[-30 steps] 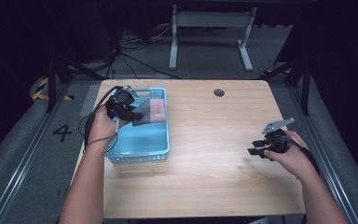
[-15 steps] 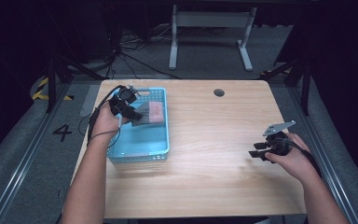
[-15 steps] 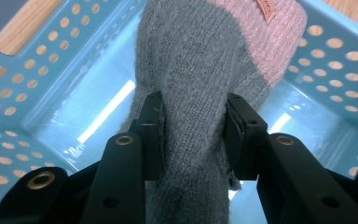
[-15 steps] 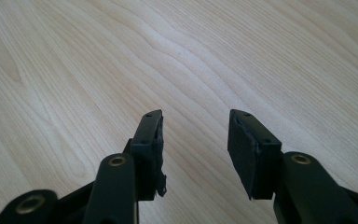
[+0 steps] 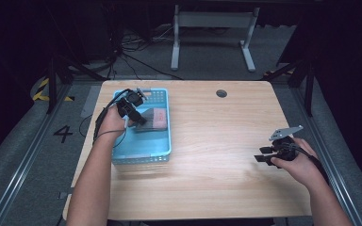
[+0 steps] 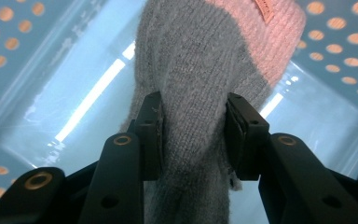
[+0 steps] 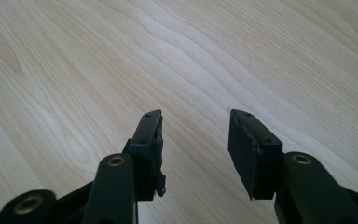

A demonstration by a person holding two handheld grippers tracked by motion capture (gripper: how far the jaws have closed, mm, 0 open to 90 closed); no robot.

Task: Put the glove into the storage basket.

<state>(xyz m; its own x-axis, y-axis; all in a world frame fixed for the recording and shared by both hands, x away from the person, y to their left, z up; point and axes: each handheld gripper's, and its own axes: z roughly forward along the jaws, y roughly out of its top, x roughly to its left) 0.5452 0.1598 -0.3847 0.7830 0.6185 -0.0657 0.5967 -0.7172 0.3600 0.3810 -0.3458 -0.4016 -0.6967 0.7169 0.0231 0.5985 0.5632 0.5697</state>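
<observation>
A grey and pink knitted sock (image 6: 200, 84) lies in the blue perforated basket (image 5: 136, 157) at the table's left. My left gripper (image 5: 139, 117) reaches into the basket, and its jaws press on the sock's grey part from both sides (image 6: 193, 135). The sock's pink end (image 5: 159, 117) points toward the basket's right wall. My right gripper (image 5: 263, 155) hovers low over the bare wood near the table's right edge, open, with nothing between its jaws (image 7: 193, 149).
The light wooden table (image 5: 217, 141) has a round cable hole (image 5: 221, 93) near its far edge. A table frame (image 5: 212, 28) stands on the dark floor beyond. A floor marking "4" (image 5: 63, 134) lies left of the table.
My left gripper has shifted slightly forward and right inside the basket and holds the sock. The right gripper has barely moved.
</observation>
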